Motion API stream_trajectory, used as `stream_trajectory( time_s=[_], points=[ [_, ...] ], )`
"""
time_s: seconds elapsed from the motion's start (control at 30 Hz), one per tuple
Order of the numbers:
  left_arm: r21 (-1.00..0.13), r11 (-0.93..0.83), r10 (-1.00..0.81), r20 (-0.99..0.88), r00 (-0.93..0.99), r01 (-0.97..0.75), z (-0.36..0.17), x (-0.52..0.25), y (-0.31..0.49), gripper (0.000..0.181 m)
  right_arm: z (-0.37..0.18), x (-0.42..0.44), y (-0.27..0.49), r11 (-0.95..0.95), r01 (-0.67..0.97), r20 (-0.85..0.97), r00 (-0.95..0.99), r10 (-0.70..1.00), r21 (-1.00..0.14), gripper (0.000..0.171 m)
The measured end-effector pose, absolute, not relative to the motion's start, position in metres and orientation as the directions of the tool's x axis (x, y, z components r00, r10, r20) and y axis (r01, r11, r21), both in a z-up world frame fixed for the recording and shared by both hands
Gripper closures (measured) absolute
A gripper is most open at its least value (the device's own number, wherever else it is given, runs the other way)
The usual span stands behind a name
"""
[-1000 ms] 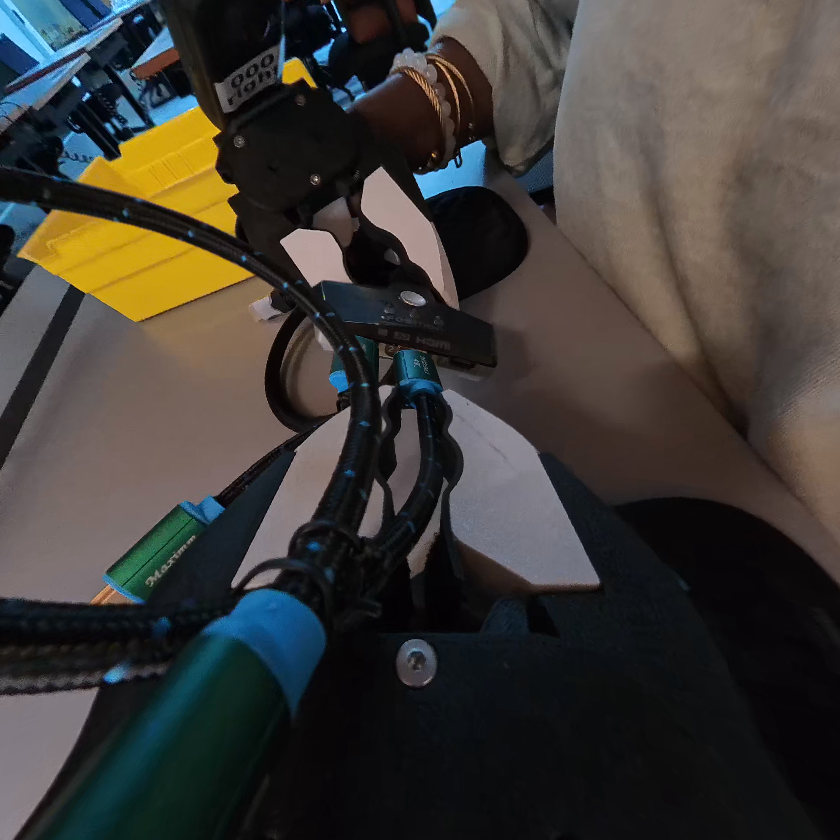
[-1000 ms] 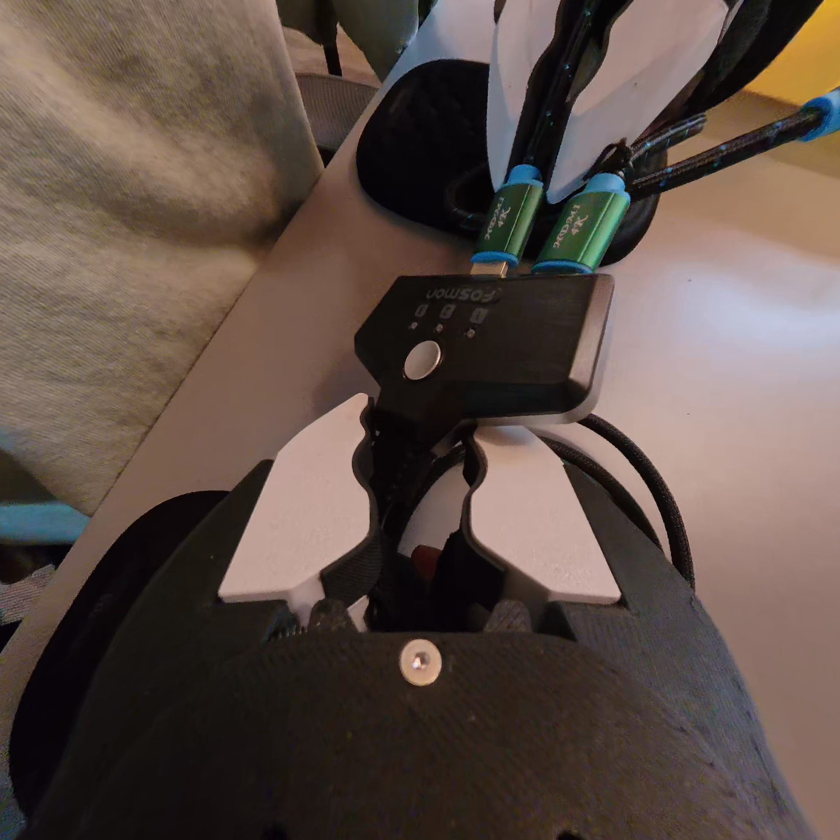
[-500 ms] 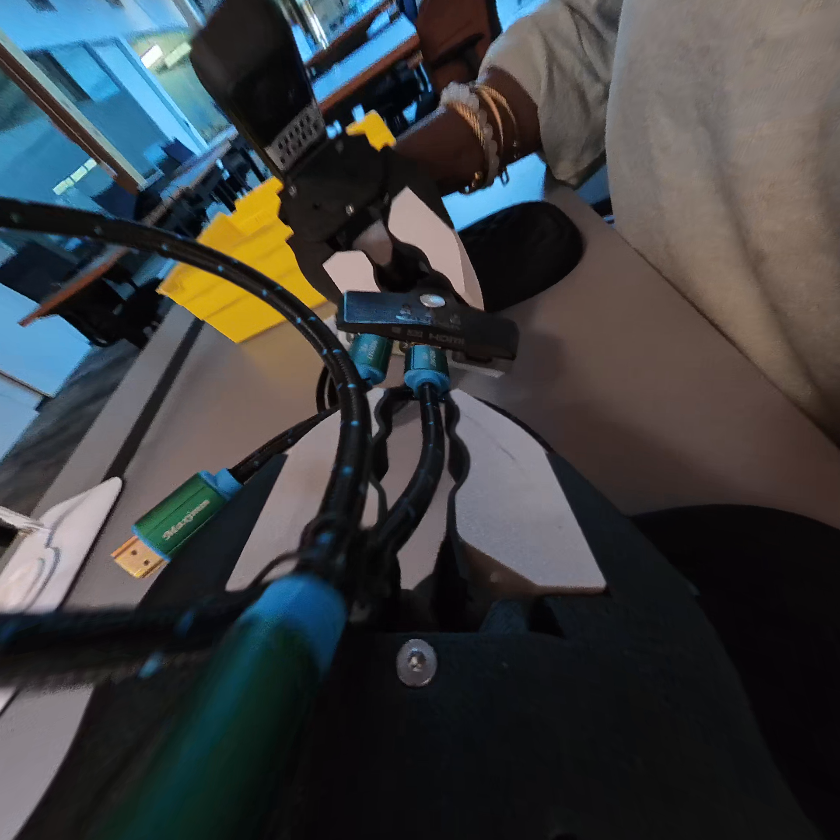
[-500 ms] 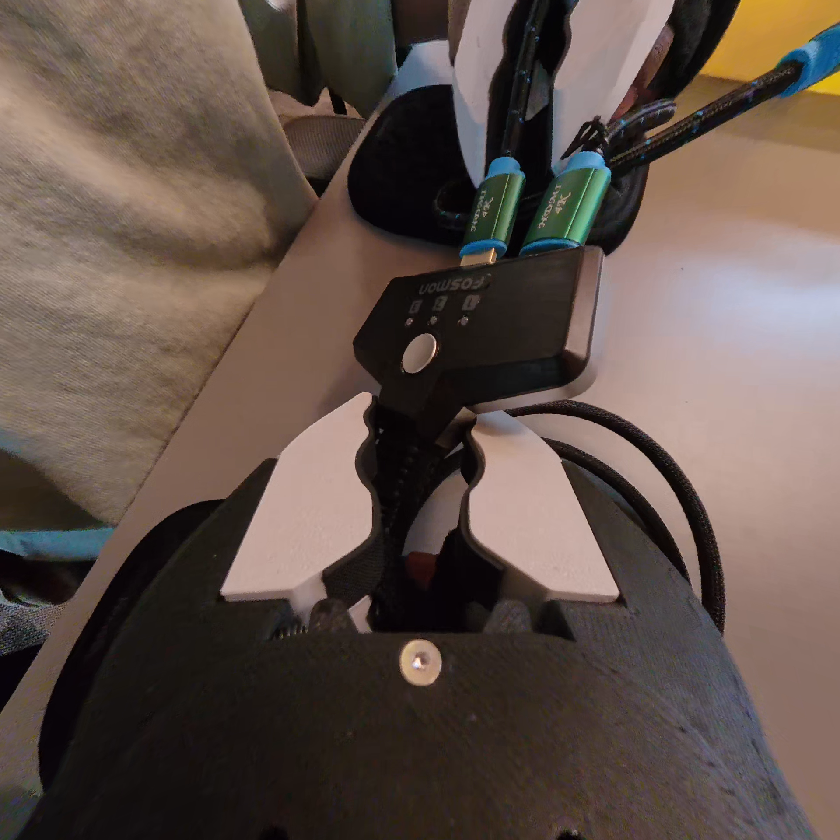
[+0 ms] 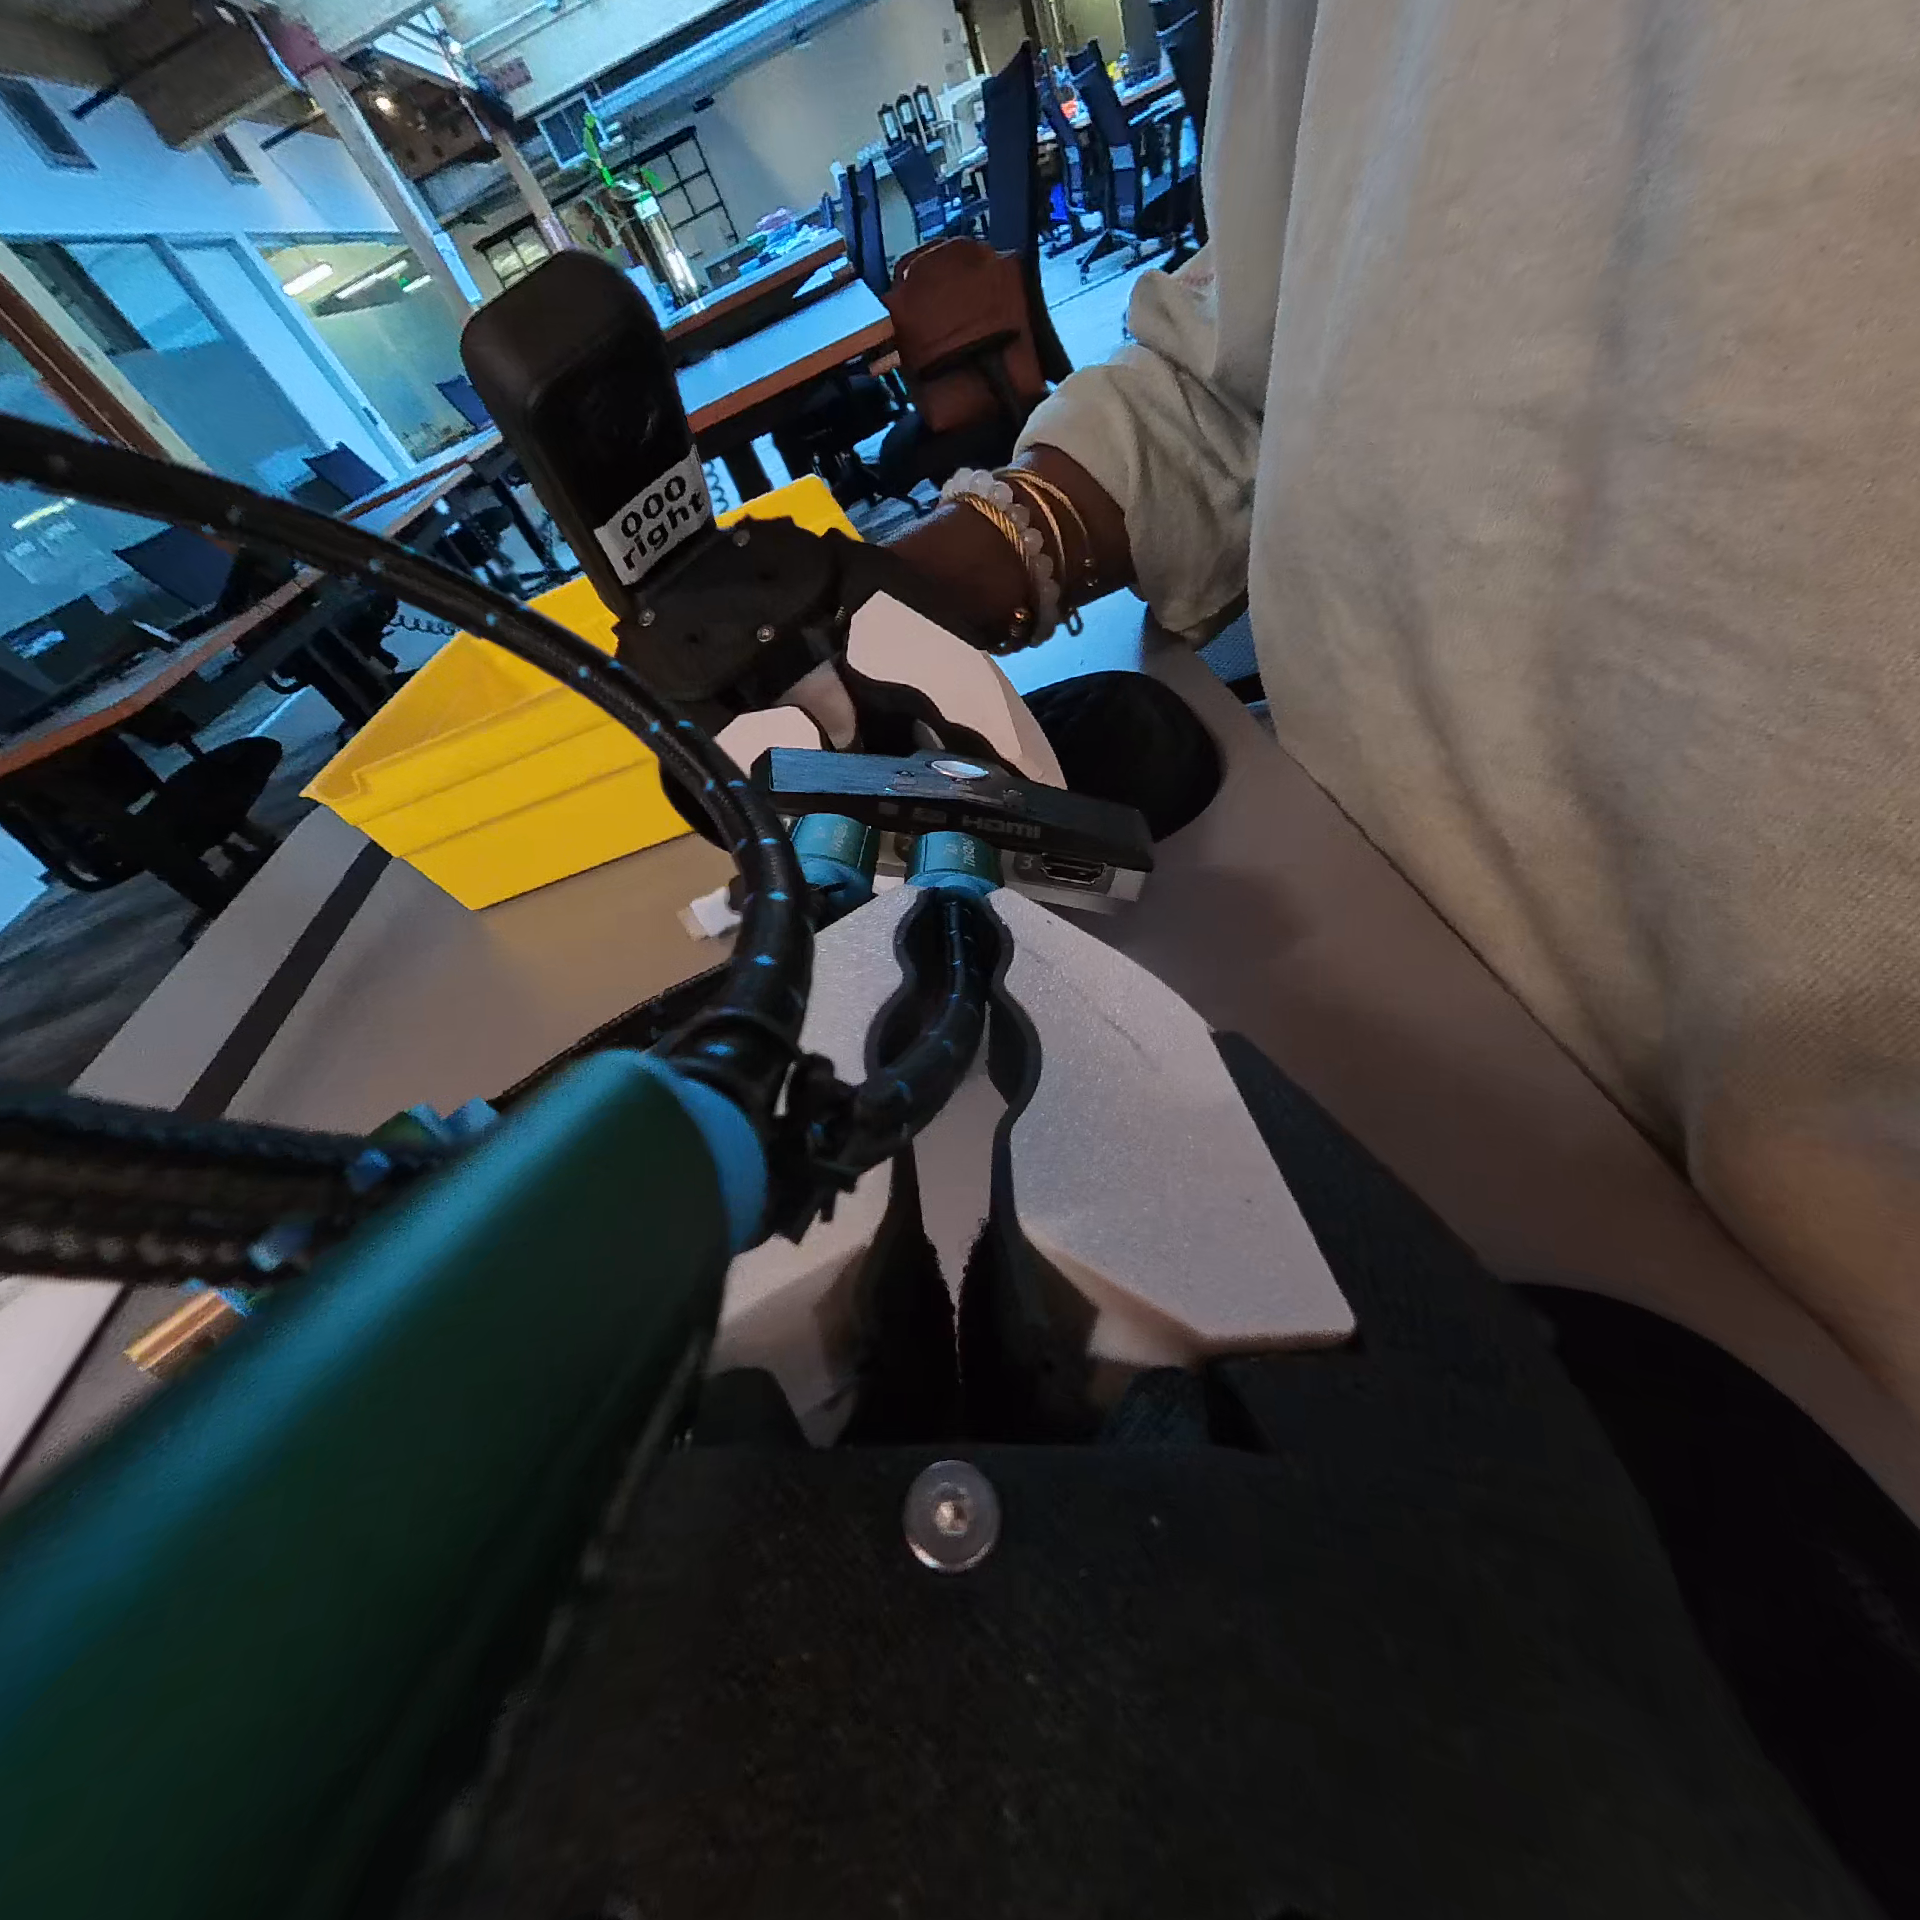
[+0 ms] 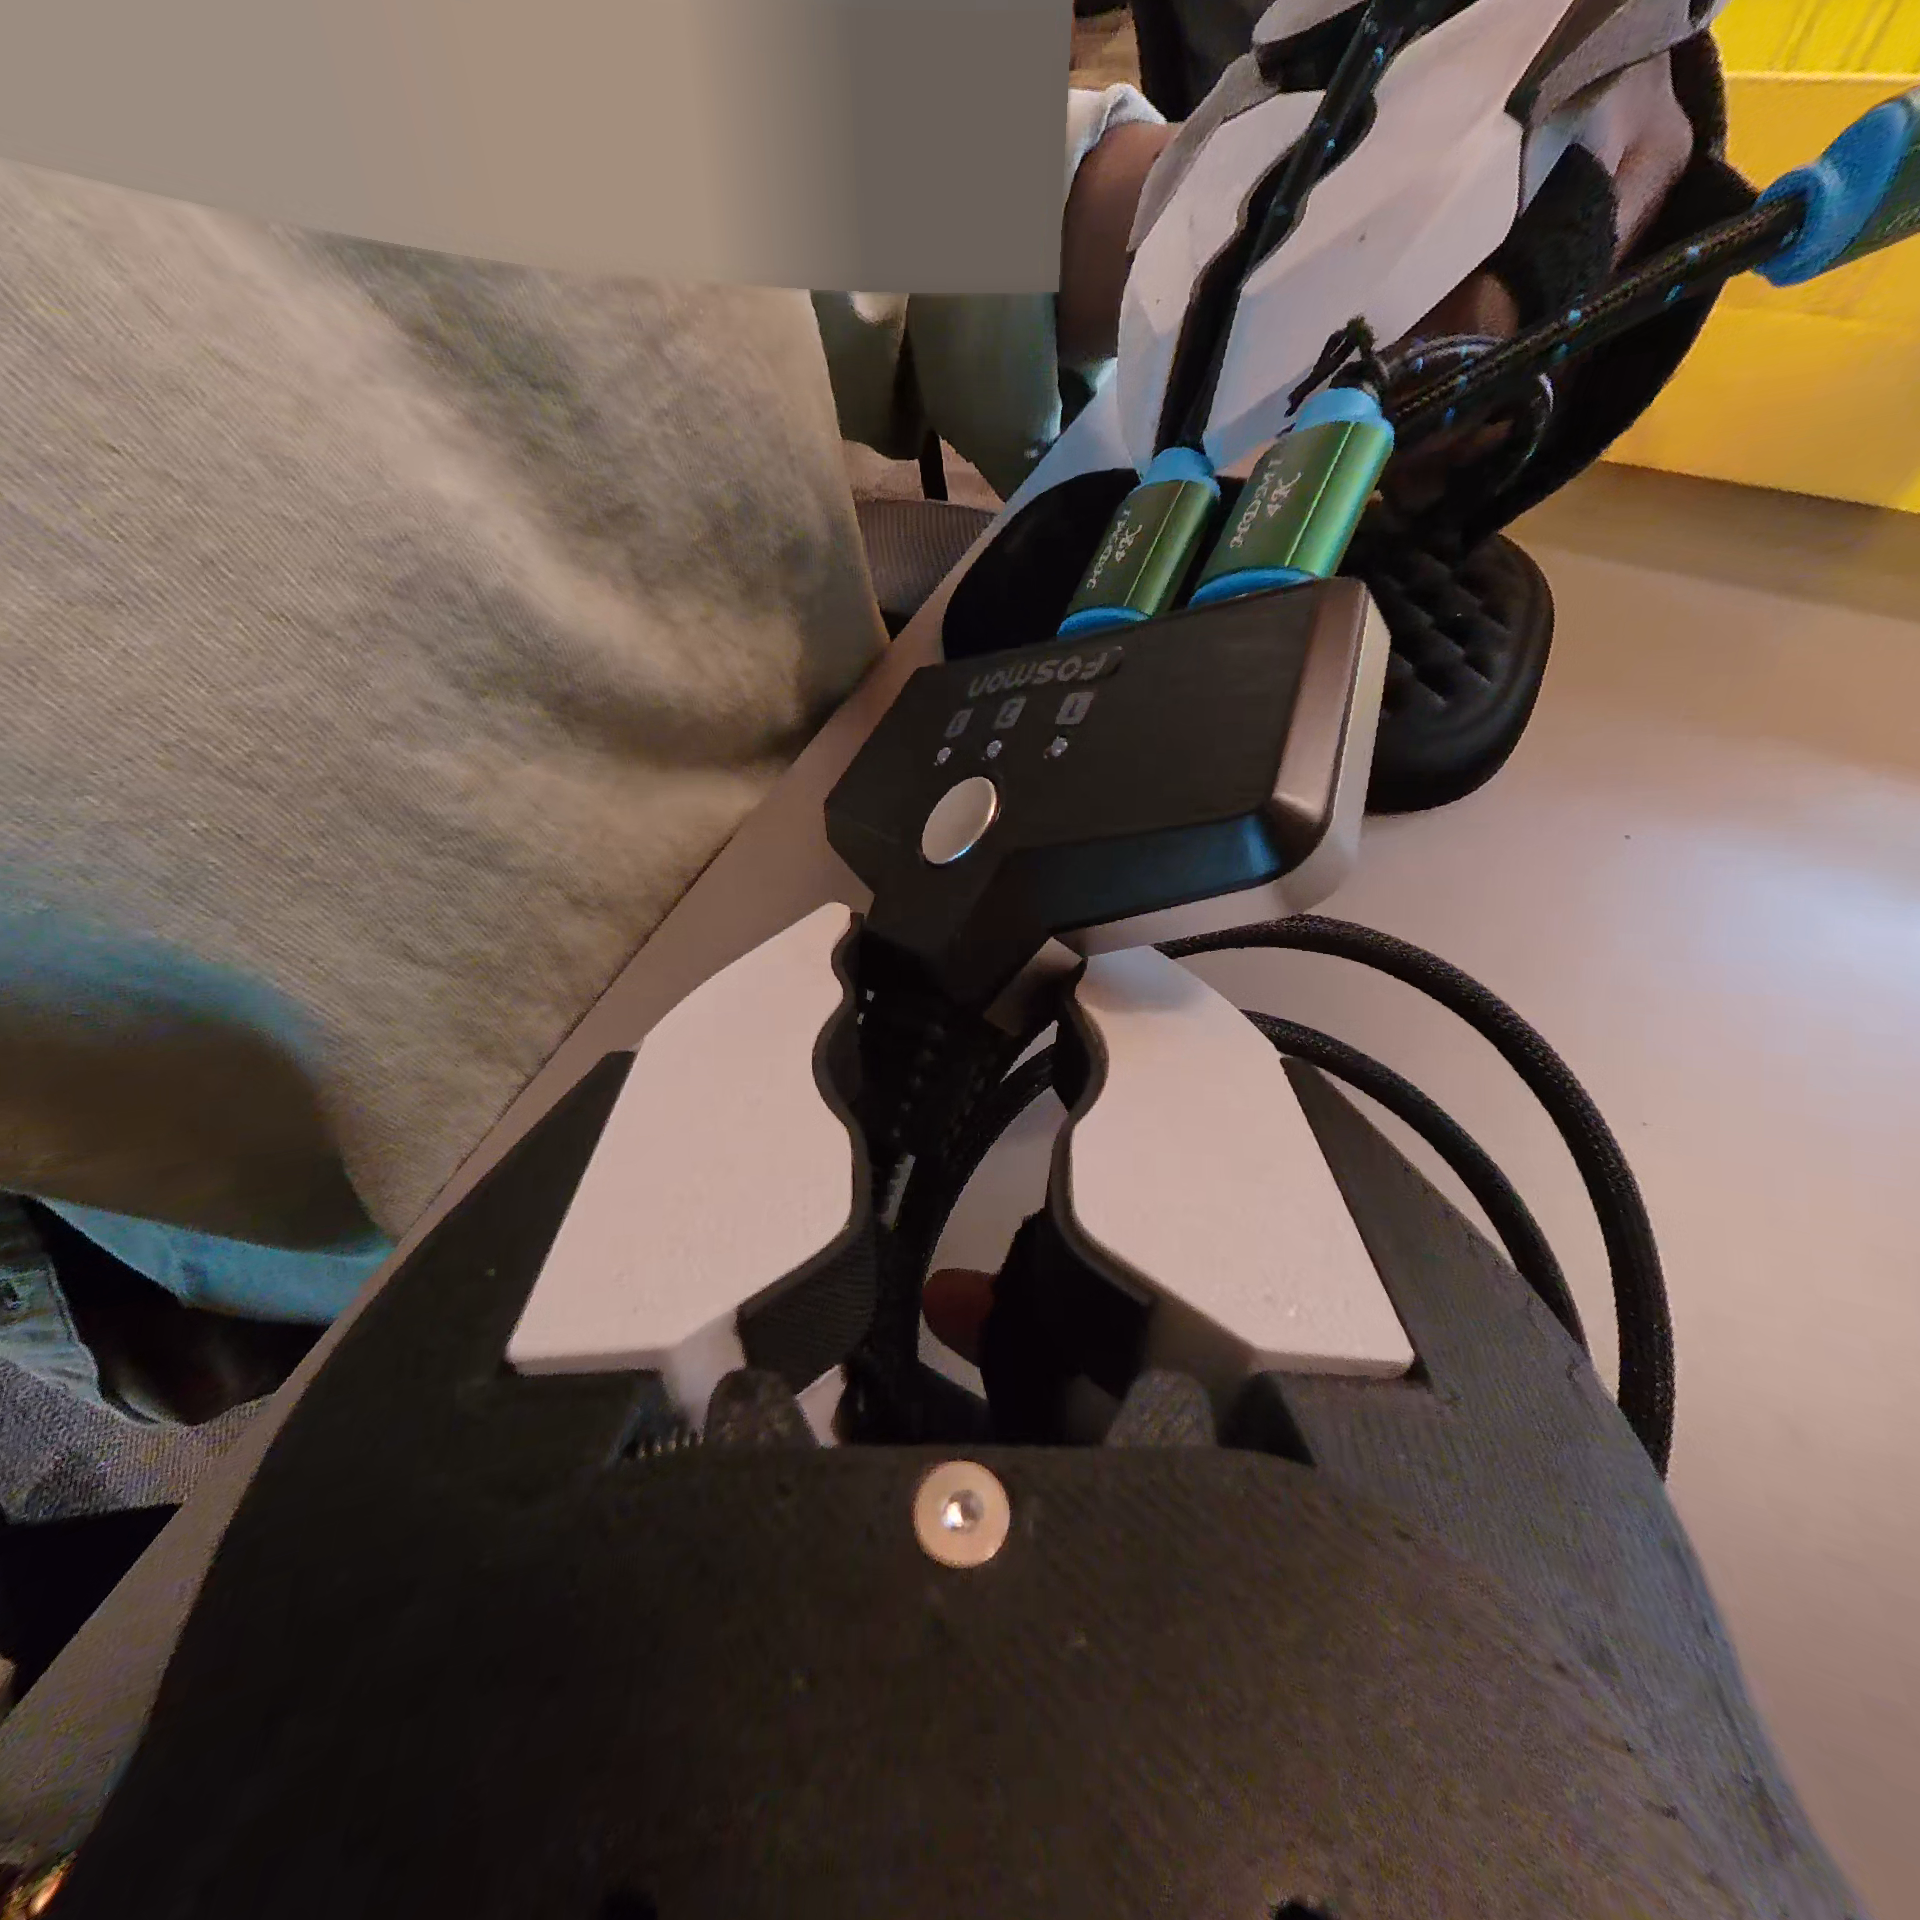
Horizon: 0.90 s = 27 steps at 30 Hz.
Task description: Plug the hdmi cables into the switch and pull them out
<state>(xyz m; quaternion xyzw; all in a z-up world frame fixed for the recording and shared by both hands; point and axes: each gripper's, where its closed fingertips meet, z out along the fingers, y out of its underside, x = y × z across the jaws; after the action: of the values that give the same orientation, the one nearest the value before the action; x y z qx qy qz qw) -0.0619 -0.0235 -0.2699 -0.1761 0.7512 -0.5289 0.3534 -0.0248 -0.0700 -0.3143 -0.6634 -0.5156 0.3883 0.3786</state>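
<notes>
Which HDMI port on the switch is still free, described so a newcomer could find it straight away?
Start at the black HDMI switch held up over the table by the right gripper. Its front edge carries a row of three ports. Two hold green plugs with blue collars; the free port is the bare silver opening at the end nearest the person's cream shirt.

Third port on switch (image 5: 961,805) open at its right end, two green plugs (image 5: 948,858) (side by side) filling the rest, yellow bin (image 5: 520,769) behind-left, person's torso (image 5: 1558,520) crowding right, bare bench (image 5: 1340,997) between.
</notes>
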Motion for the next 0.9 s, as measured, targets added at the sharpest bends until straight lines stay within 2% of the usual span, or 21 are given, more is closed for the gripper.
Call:
stream_trajectory(
  time_s=[0.2, 0.37, 0.53, 0.67, 0.8, 0.9],
  points=[
    [-0.919, 0.362, -0.635, -0.364, -0.681, 0.155, -0.267, -0.06, -0.023, 0.174, -0.31, -0.025, -0.07, -0.187, 0.351, -0.14, 0.155, 0.978, -0.917, 0.138],
    [-0.943, 0.321, -0.695, -0.3, -0.654, 0.091, -0.259, -0.058, -0.009, 0.174, -0.307, -0.026, -0.059, -0.212, 0.33, -0.134, 0.243, 0.961, -0.92, 0.138],
    [-0.981, 0.184, -0.863, -0.19, -0.468, 0.058, -0.24, -0.052, 0.031, 0.142, -0.304, -0.02, -0.04, -0.257, 0.269, -0.146, 0.371, 0.917, -0.928, 0.138],
    [-0.969, -0.008, -0.974, -0.048, -0.22, 0.248, -0.203, -0.067, 0.073, 0.14, -0.298, -0.014, -0.026, -0.28, 0.197, -0.155, 0.486, 0.86, -0.94, 0.138],
    [-0.851, -0.21, -0.973, 0.23, -0.016, 0.481, -0.168, -0.1, 0.113, 0.137, -0.294, -0.003, -0.006, -0.293, 0.13, -0.144, 0.643, 0.752, -0.947, 0.138],
    [-0.875, -0.242, -0.953, 0.295, 0.065, 0.42, -0.17, -0.091, 0.108, 0.136, -0.291, 0.001, 0.006, -0.235, 0.145, -0.056, 0.73, 0.681, -0.961, 0.137]
  ],
)
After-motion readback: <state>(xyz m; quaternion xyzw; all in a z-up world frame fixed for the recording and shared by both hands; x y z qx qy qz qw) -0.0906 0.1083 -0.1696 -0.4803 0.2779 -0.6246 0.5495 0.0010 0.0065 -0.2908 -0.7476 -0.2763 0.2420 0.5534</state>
